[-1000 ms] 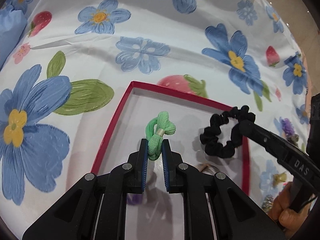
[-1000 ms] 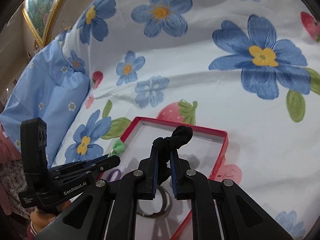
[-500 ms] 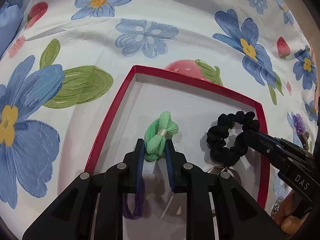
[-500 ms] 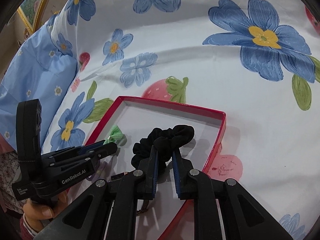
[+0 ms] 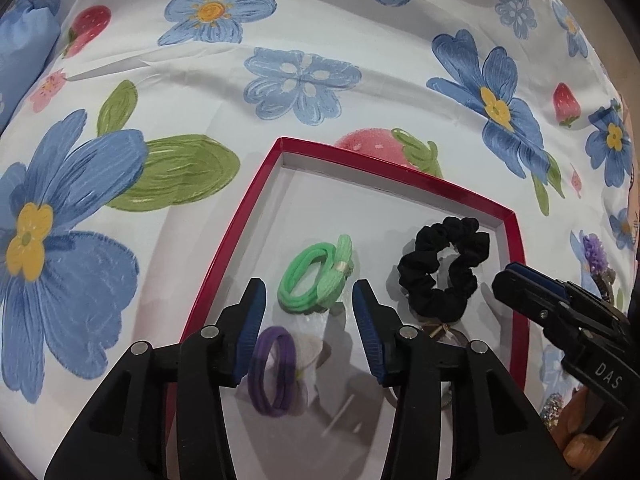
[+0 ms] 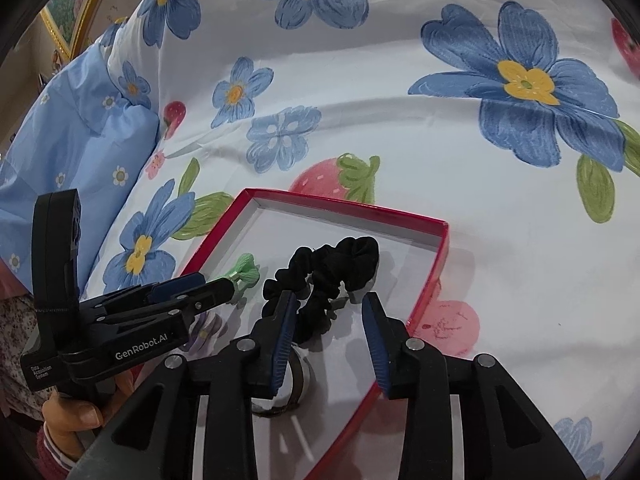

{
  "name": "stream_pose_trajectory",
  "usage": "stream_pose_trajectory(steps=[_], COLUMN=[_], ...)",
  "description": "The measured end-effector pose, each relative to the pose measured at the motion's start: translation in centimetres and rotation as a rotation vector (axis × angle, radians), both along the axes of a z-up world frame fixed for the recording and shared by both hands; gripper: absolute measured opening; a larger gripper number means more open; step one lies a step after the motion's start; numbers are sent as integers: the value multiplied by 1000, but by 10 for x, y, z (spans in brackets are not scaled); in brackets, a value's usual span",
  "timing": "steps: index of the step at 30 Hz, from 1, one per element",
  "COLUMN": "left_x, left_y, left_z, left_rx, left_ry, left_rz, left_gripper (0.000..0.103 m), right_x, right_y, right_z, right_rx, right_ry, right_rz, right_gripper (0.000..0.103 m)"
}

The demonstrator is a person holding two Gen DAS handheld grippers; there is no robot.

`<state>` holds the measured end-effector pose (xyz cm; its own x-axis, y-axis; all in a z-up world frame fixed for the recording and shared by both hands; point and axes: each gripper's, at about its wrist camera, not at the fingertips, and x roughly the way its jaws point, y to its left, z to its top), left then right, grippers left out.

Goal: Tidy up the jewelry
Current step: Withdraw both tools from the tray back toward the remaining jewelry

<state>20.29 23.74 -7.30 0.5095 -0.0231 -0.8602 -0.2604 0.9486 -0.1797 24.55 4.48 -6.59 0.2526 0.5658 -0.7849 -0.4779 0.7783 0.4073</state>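
A red-rimmed box (image 5: 240, 216) with a white floor lies on the flowered bedspread; it also shows in the right wrist view (image 6: 434, 276). A green hair tie (image 5: 316, 276) lies on the box floor, just ahead of my open left gripper (image 5: 306, 312). A black scrunchie (image 5: 444, 268) lies in the box to its right; in the right wrist view the scrunchie (image 6: 332, 268) lies just ahead of my open right gripper (image 6: 330, 316). A purple hair tie (image 5: 272, 372) lies between the left fingers, lower down. A metal ring (image 6: 294, 380) lies under the right fingers.
A blue pillow (image 6: 68, 140) lies at the left of the bed. Several small hair accessories, one purple (image 5: 596, 252), lie on the bedspread right of the box. A gold picture frame (image 6: 76, 4) hangs at the far left.
Both grippers opened and let go: the green hair tie and the black scrunchie now lie on the box floor. Both grippers drew back a little.
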Motion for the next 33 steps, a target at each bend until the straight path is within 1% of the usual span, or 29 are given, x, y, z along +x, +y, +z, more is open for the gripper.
stream_pose_trajectory(steps=[7, 10, 12, 19, 31, 33], left_x=[-22, -36, -45, -72, -95, -99], left_y=[-7, -14, -21, -57, -115, -124], left_z=[13, 22, 27, 41, 55, 57], left_rx=[-22, -33, -37, -59, -78, -77], left_ry=[-25, -48, -60, -90, -110, -115], left_rz=[14, 11, 8, -47, -139, -157], left_gripper=[47, 53, 54, 54, 55, 58], right_x=[-12, -20, -26, -49, -85, -92], right_y=[-17, -26, -34, -70, -137, -150], right_z=[13, 20, 25, 43, 63, 68], right_rx=[30, 45, 54, 80, 77, 73], right_ry=[-11, -15, -22, -43, -76, -89], right_rz=[-19, -27, -34, -70, -155, -170], right_gripper=[37, 38, 42, 43, 47, 49])
